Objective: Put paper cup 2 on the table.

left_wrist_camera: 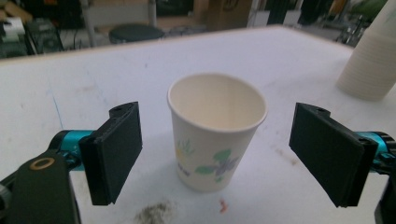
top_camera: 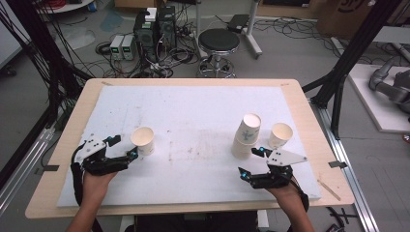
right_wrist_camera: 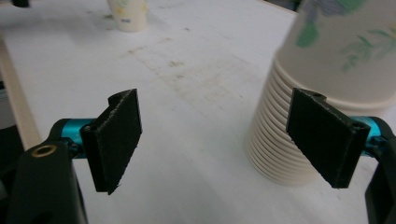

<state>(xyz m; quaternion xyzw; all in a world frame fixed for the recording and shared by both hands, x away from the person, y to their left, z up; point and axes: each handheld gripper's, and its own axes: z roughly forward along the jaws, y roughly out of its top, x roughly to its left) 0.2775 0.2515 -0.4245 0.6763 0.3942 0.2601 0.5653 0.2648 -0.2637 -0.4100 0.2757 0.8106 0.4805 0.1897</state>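
I read the table from left to right. My left gripper (top_camera: 123,147) sits at the near left of the white foam board (top_camera: 193,111), jaws spread wide and holding nothing; a single paper cup (top_camera: 143,140) stands upright just ahead of them, mouth up. In the left gripper view that cup (left_wrist_camera: 216,130) is centred between the pads with clear gaps on both sides, so it stands free on the board, its axis vertical and square to the jaws' closing line. The left hand is plainly the nearer one to it. Further right, the stack of nested cups (top_camera: 247,135) leans slightly, and another lone cup (top_camera: 280,134) stands just beside it to the right. My right gripper (top_camera: 251,163) rests near the stack, jaws also wide and empty. The right gripper view shows the stack's ribbed rims (right_wrist_camera: 299,140) off to the right jaw's side, not between the pads, a detail the high view leaves unclear.
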